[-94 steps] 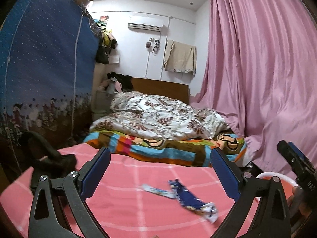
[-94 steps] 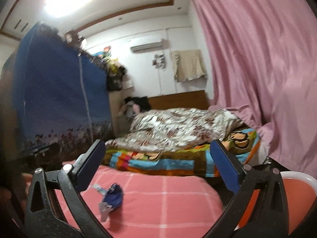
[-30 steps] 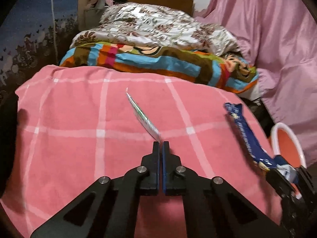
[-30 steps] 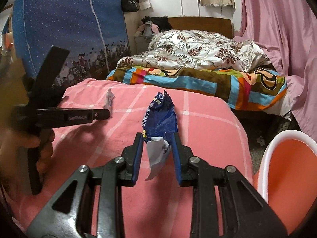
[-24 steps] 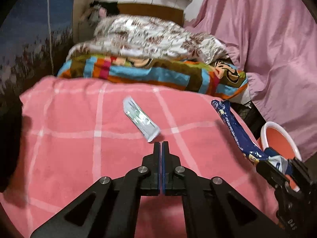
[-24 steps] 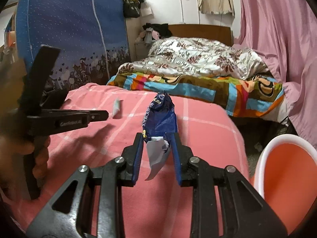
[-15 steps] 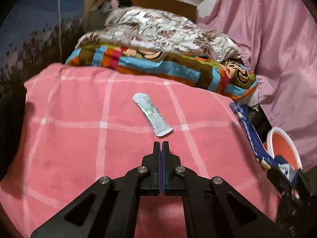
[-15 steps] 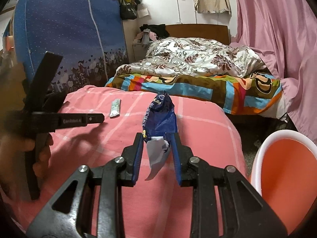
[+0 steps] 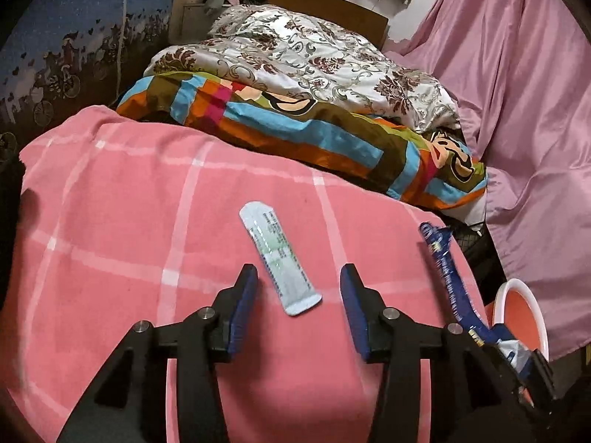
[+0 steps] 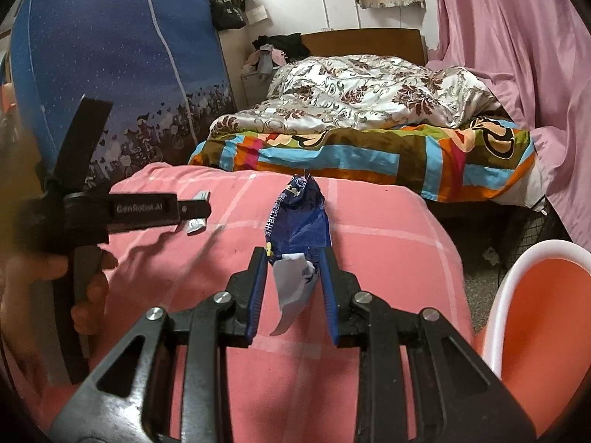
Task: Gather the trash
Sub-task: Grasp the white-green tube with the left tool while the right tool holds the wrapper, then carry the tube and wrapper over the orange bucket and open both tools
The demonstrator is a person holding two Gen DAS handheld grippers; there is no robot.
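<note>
A white and green sachet wrapper (image 9: 279, 257) lies flat on the pink checked cloth (image 9: 110, 221). My left gripper (image 9: 298, 280) is open, its near end between the fingertips and not gripped. My right gripper (image 10: 294, 260) is shut on a blue snack wrapper (image 10: 298, 217), held upright above the cloth; it also shows at the right of the left wrist view (image 9: 447, 277). The left gripper (image 10: 199, 207) shows from the side in the right wrist view, with the sachet (image 10: 195, 223) partly behind its tip. An orange bin with a white rim (image 10: 546, 317) stands at the right, also in the left wrist view (image 9: 521, 313).
A bed with a floral quilt (image 9: 314, 59) and a striped cartoon blanket (image 9: 295, 125) lies behind the cloth. A blue fabric wardrobe (image 10: 110, 66) stands at the left. Pink curtains (image 9: 517, 92) hang at the right. The cloth's edge drops off toward the bin.
My left gripper held the sachet a second ago, let it drop flat on the cloth, and has now opened around its near end. My right gripper keeps holding the blue wrapper.
</note>
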